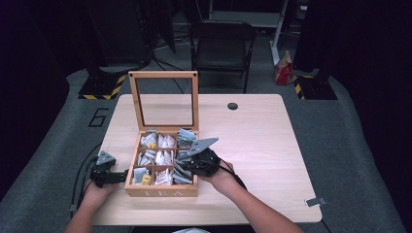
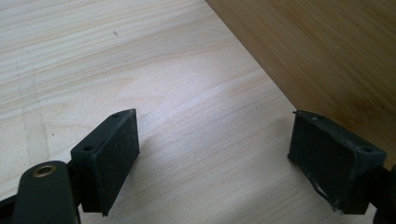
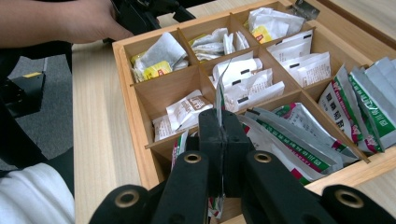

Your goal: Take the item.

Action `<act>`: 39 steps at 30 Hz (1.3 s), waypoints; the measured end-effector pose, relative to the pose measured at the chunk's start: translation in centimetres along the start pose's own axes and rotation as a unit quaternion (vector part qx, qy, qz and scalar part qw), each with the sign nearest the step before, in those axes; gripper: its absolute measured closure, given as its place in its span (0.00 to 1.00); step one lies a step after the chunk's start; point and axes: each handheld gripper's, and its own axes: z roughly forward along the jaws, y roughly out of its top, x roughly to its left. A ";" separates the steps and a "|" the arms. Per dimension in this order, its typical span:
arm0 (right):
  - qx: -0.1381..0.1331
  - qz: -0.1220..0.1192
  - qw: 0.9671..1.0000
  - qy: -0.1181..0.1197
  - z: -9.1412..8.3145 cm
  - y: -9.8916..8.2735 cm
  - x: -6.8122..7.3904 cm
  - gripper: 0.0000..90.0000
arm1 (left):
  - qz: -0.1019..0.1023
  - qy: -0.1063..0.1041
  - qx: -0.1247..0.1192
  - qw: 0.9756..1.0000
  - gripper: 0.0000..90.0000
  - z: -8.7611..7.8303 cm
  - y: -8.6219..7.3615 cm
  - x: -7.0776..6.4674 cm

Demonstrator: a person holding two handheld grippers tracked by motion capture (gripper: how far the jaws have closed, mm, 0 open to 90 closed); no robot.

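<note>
Tea box (image 1: 163, 191) sits on the desk (image 1: 262, 145), near the person's edge, left of centre, lid (image 1: 164, 99) standing open and upright at the far side. Nine compartments inside, holding sachets and bags.

Right claw (image 3: 218, 140) over the box's right column, near the front. Jaws pressed together on a thin sachet (image 3: 219, 93) held edge-on, upright between the pads; its top edge sticks up above the jaws, its lower end shows beneath them. Below it lie green-and-silver sachets (image 3: 299, 140), stacked slantwise in the same compartment. In the high view the right claw (image 1: 197, 162) covers that corner of the box.

Left claw (image 1: 109, 175) rests low on the desk just beside the box's left wall. In the left gripper view its jaws are spread wide, nothing between them; one pad (image 2: 334, 156) is very close to the wall (image 2: 327, 56), contact uncertain.

Step in hand, as I judge it: lifting one sachet clear of its compartment, or setting it in. Cannot tell which.

To do it well:
- Keep the pinch firm; the sachet is slick and thin and may slip or twist.
- Move straight up or down, in line with the dividers (image 3: 280, 100), so the lower end does not snag them or drag neighbouring sachets.
- Left claw could steady the wall if the light box shifts.
</note>
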 end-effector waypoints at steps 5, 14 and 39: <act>-0.007 -0.008 1.000 0.001 -0.5 0.4 0.1 1.00 | 0.000 0.000 0.000 1.000 0.17 0.0 0.0 0.0; -0.016 -0.011 1.000 0.004 -1.3 1.3 0.3 1.00 | 0.000 0.000 0.000 1.000 0.17 0.0 0.0 0.0; -0.027 -0.008 1.000 -0.006 -3.6 2.0 -0.4 1.00 | 0.000 0.000 0.000 1.000 0.17 0.0 0.0 0.0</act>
